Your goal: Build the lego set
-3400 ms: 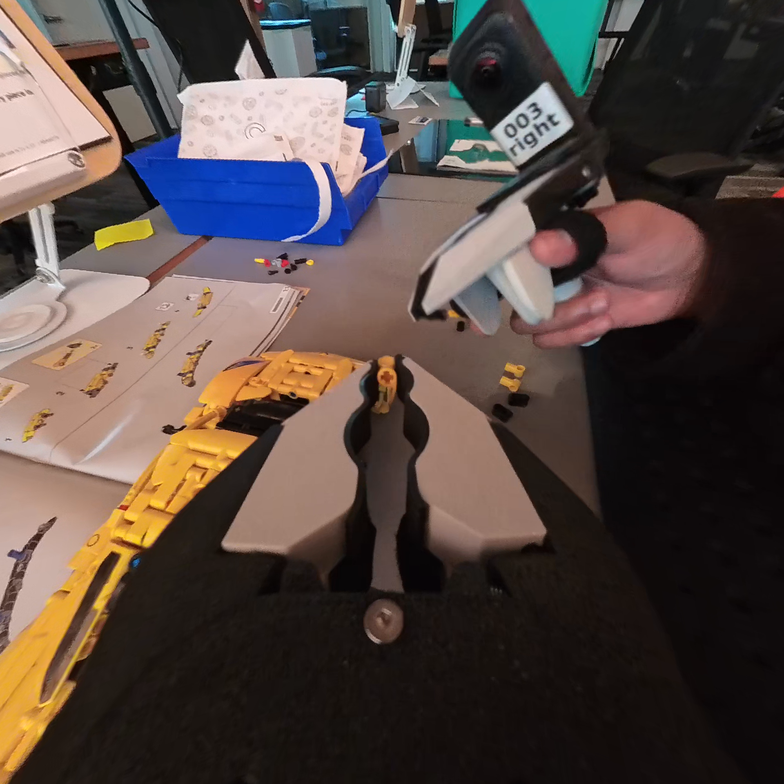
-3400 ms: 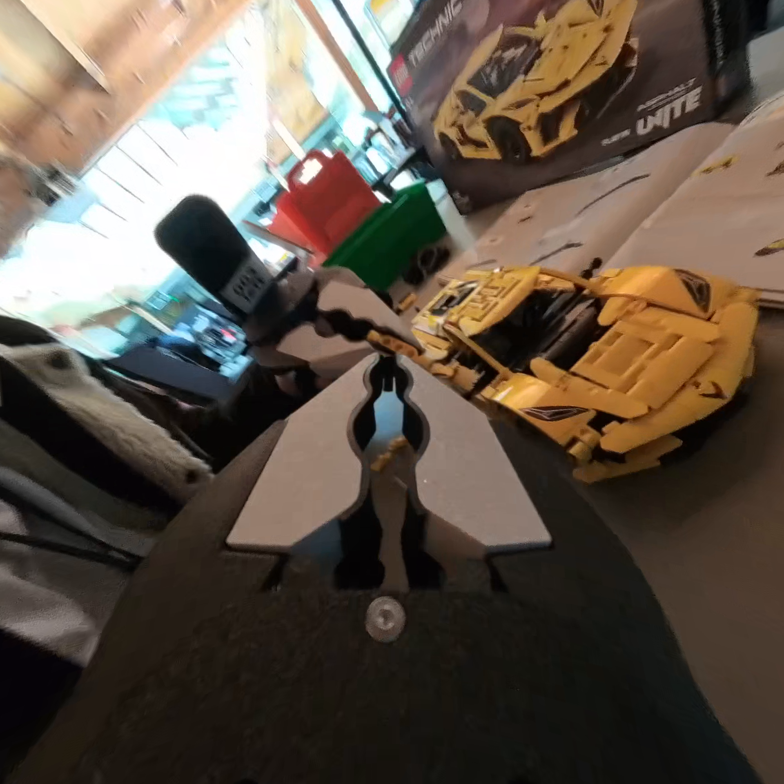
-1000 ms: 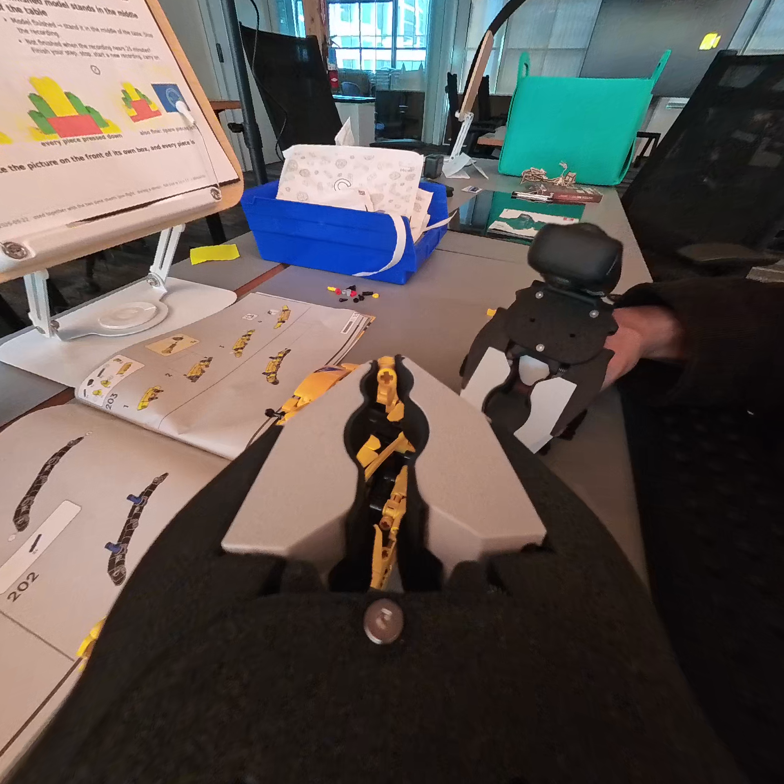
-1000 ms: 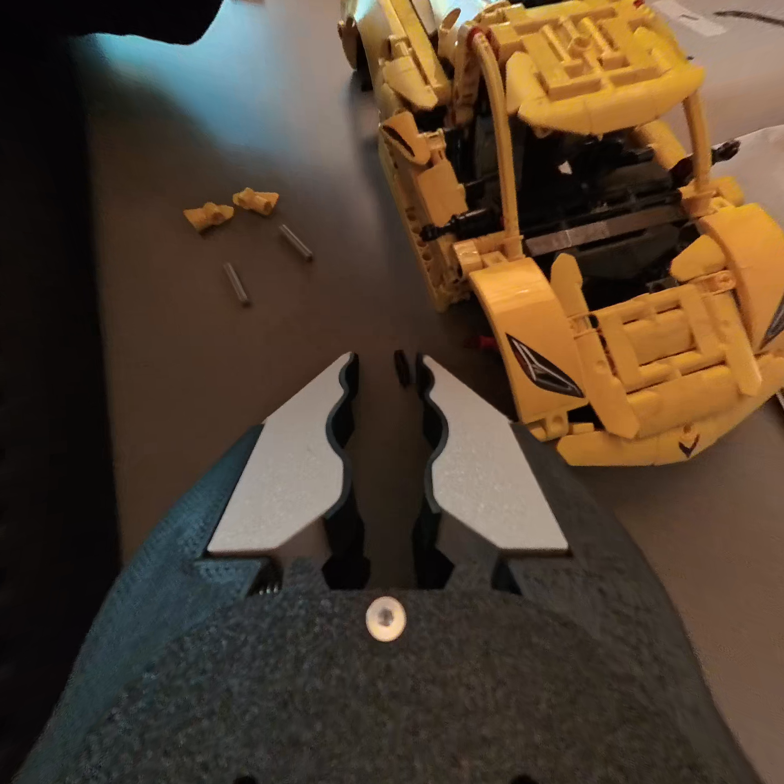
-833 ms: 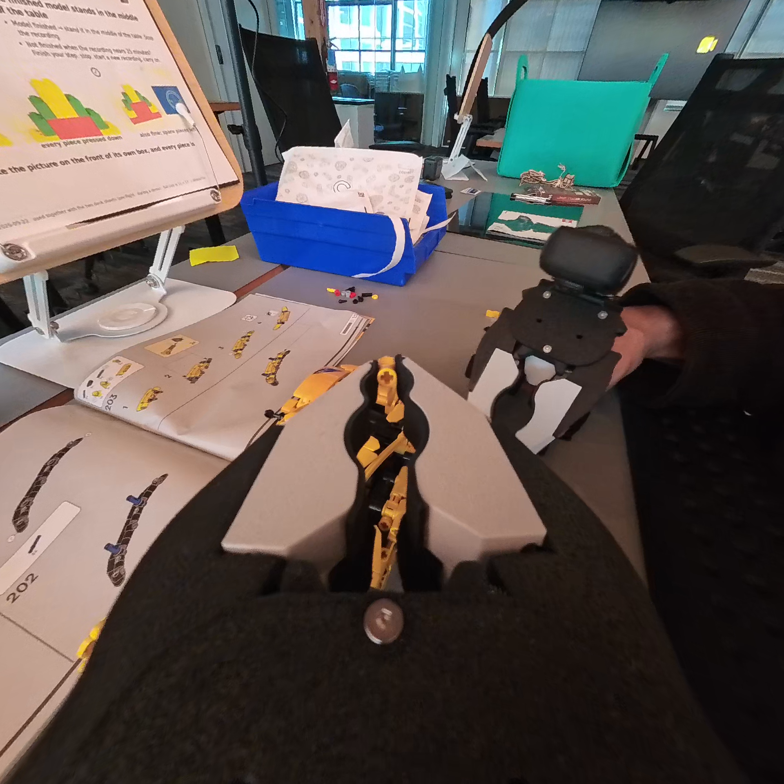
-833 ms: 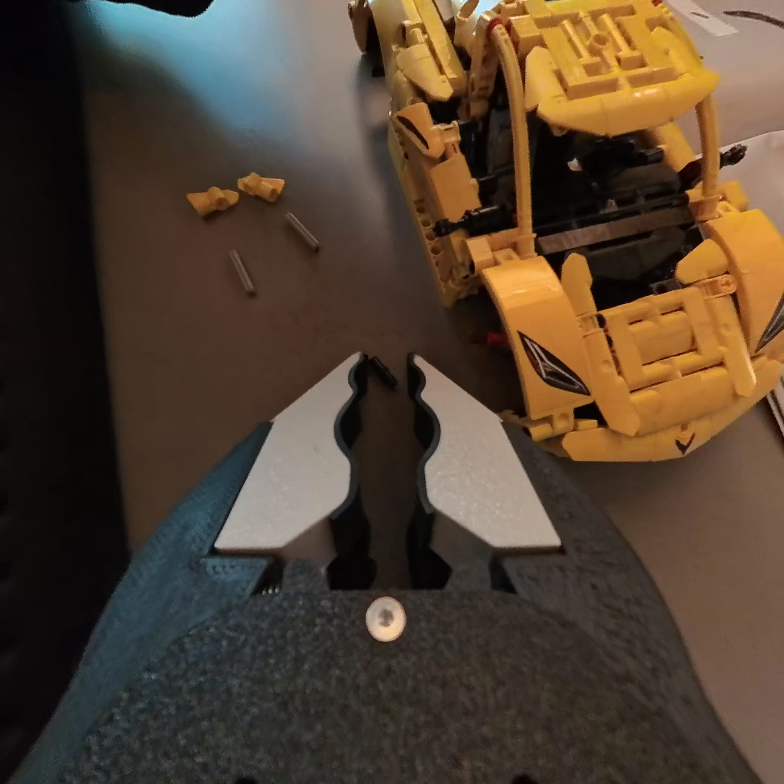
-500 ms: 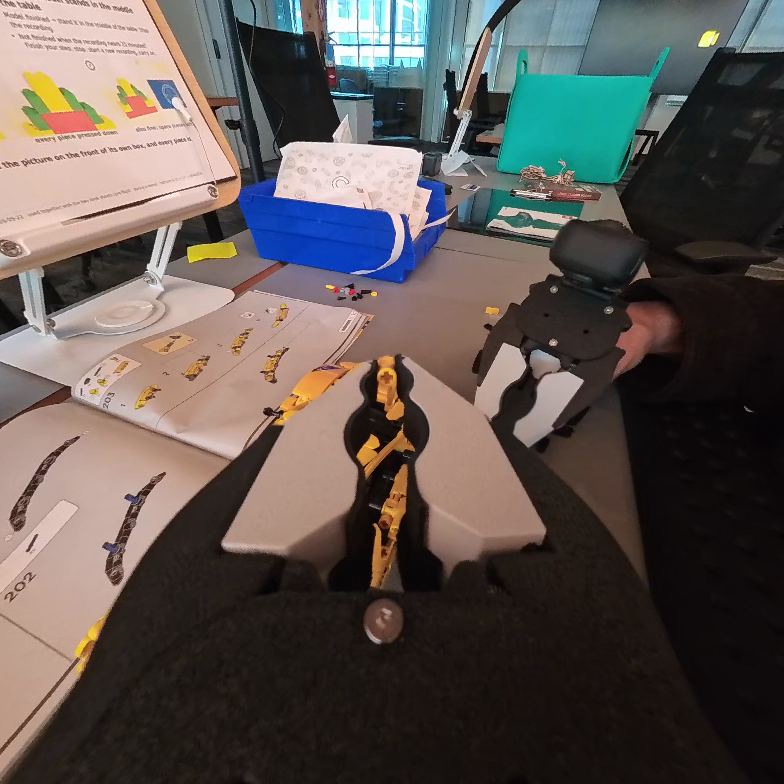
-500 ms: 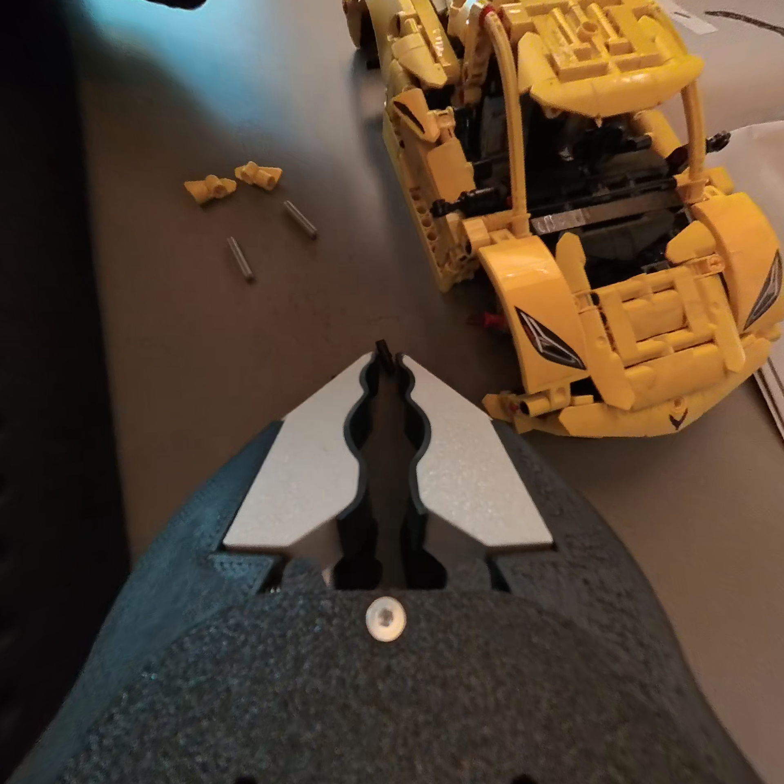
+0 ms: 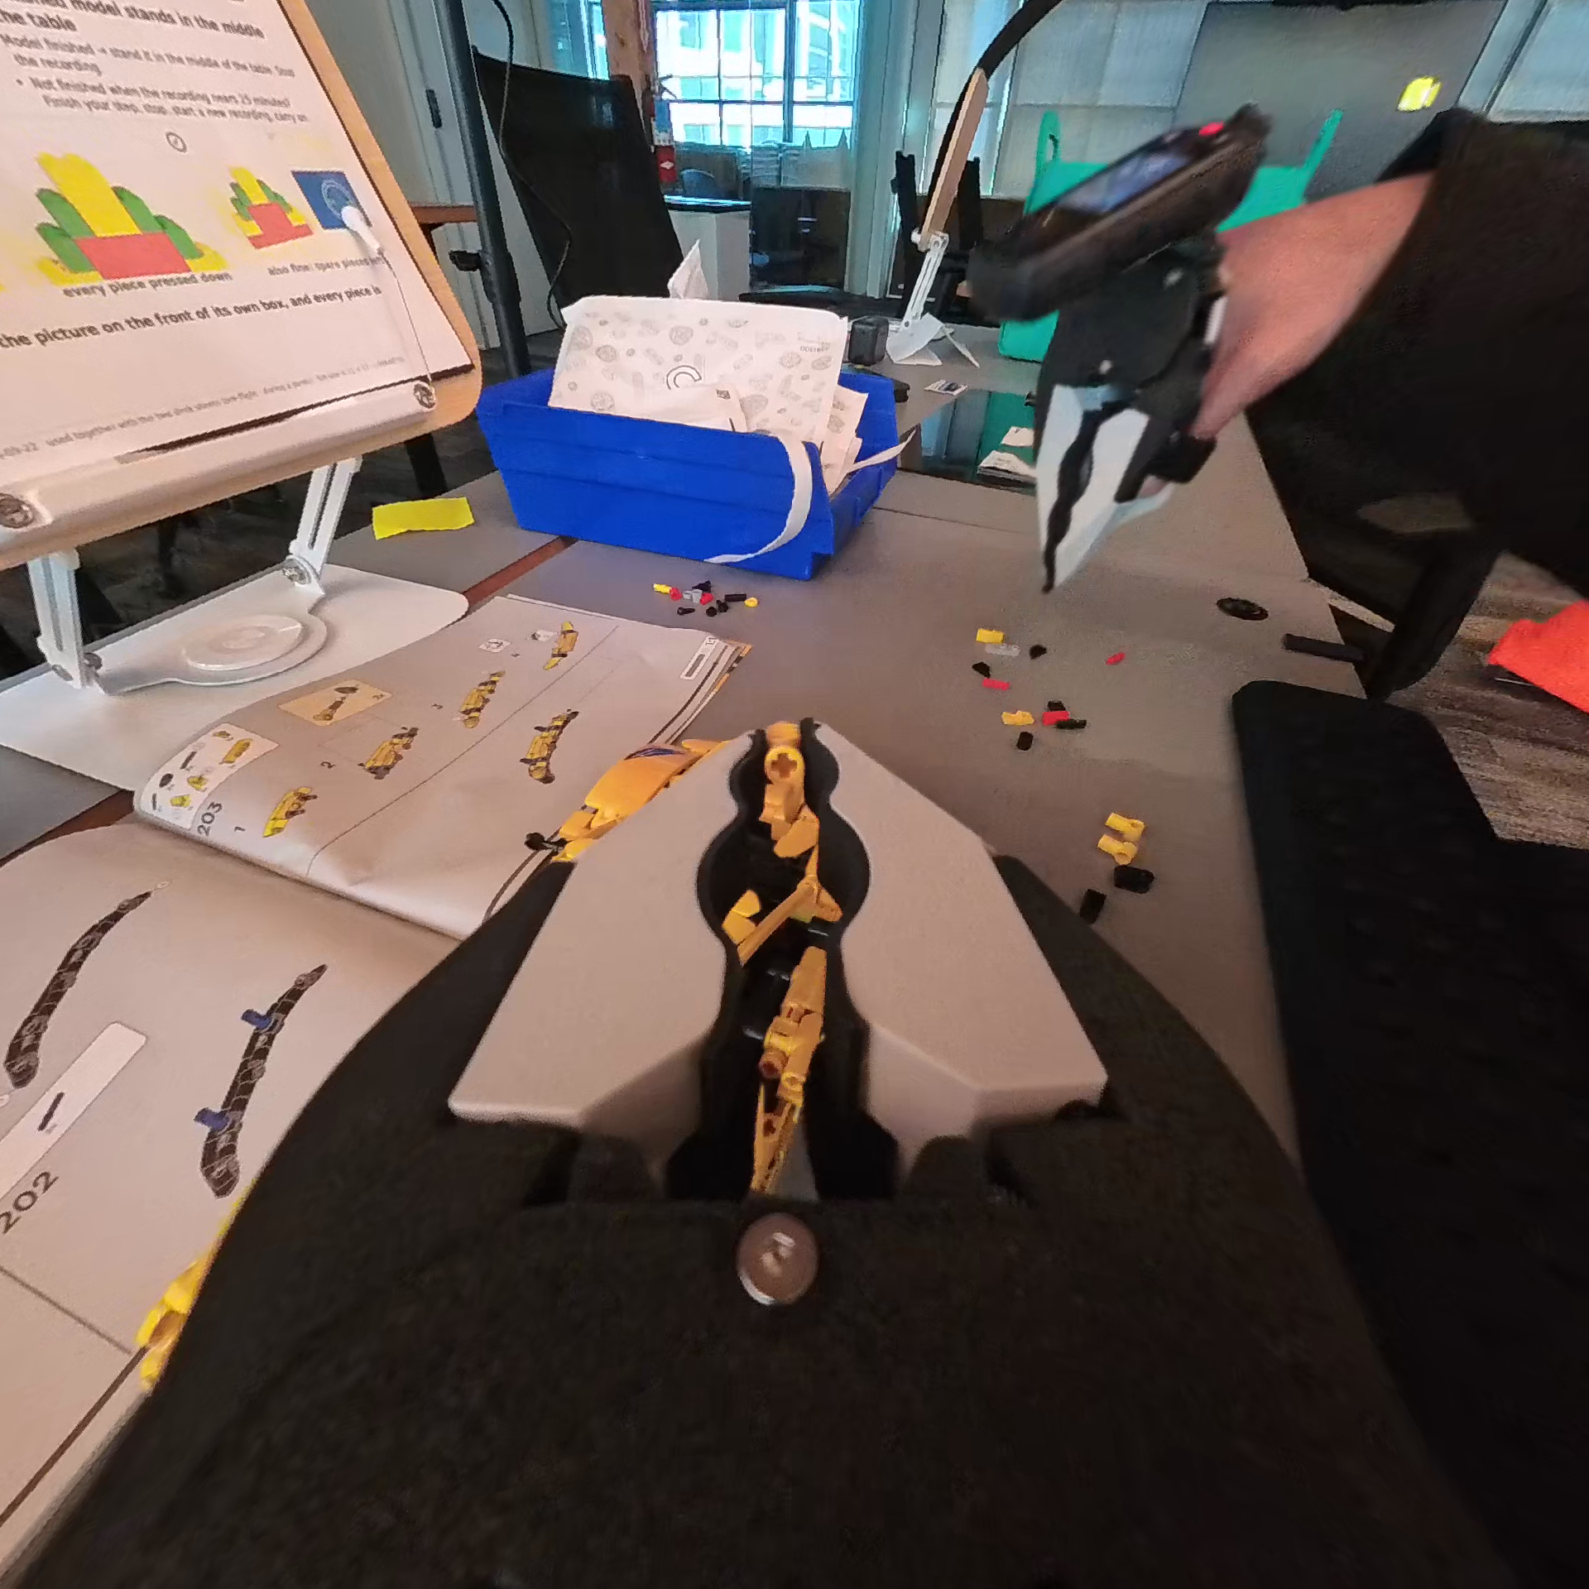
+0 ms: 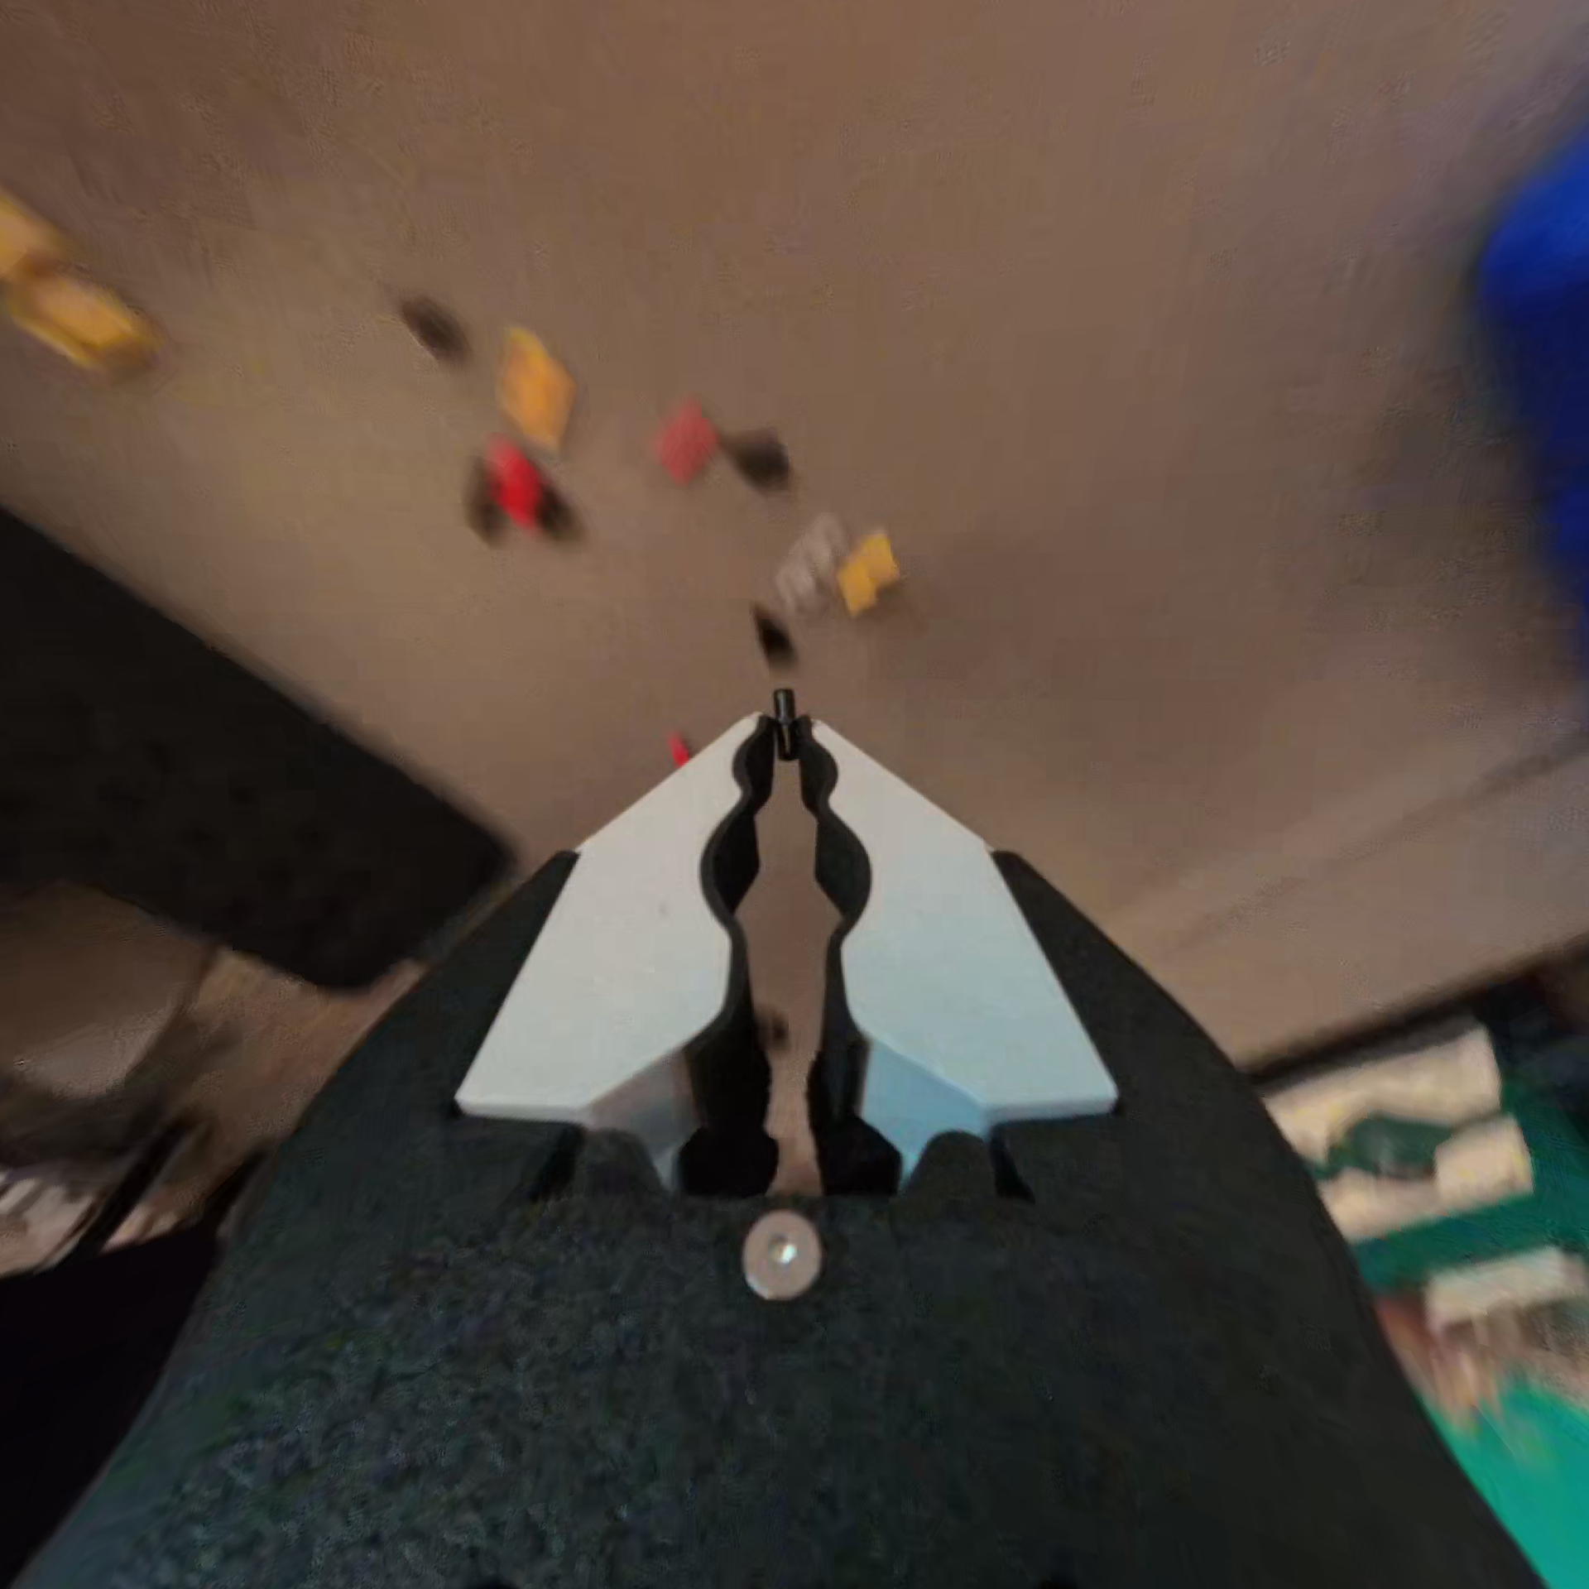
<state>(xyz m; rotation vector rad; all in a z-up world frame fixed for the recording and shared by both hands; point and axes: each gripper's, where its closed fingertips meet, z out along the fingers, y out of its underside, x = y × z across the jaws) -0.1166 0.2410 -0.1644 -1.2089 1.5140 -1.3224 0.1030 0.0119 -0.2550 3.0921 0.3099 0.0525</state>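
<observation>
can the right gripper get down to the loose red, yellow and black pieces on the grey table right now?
Probably reach, yes: the right gripper hangs above the loose pieces with nothing between. But it's shut on a small black pin, so no new pick.

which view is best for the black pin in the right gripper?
Right wrist view: the black pin sits sharp at the tips of the right gripper, pinched between them. The left wrist view shows that gripper raised over the table, the pin only a dark speck.

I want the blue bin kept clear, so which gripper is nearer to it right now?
Right. The right gripper is raised over the table just right of the blue bin; the left gripper is nearer the camera, shut on the yellow car.
</observation>
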